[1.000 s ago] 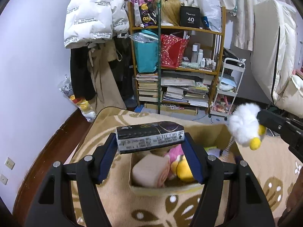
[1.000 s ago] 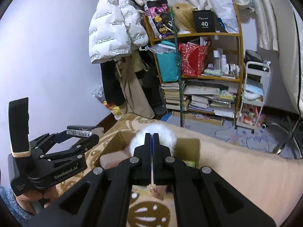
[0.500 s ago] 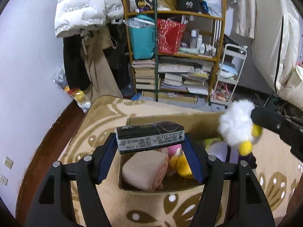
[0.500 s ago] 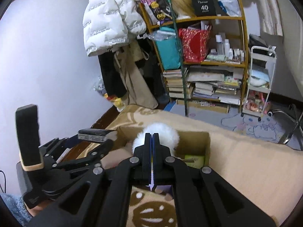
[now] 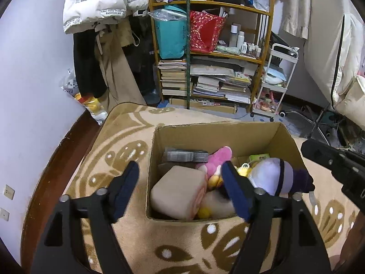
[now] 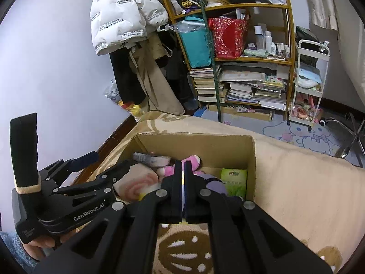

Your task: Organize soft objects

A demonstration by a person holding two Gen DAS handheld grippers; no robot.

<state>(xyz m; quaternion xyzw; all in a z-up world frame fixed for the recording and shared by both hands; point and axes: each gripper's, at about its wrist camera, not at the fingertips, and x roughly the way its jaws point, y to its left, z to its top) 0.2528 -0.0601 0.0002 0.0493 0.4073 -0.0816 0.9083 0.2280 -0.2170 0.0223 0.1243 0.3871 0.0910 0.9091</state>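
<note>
**A:** Checking the left gripper (image 5: 180, 189): jaws opening, nothing between them. It hangs over the near-left corner of the cardboard box (image 5: 219, 134). A dark flat pack (image 5: 186, 156) lies inside against the far wall.

**B:** And the right gripper (image 6: 182, 178)?

**A:** Jaws pinched together over the box. The right wrist view shows only a thin pale sliver in the seam; can't tell what it is, or whether it belongs to the white-and-purple plush (image 5: 273, 178) just below the tips. That plush sits in the right half, beside the pink plush (image 5: 220, 157) and the tan roll plush (image 5: 175, 194).

**B:** Risks?

**A:** Judgement only. If the right jaws have pinched fabric or a tag, lifting away would probably drag the plush back out over the rim. The load sits near the top at the front, so a snag could tip something onto the patterned rug (image 5: 127, 137). The left gripper's right finger is close to the front wall; pulling back low could catch the cardboard and shift the box.
</note>
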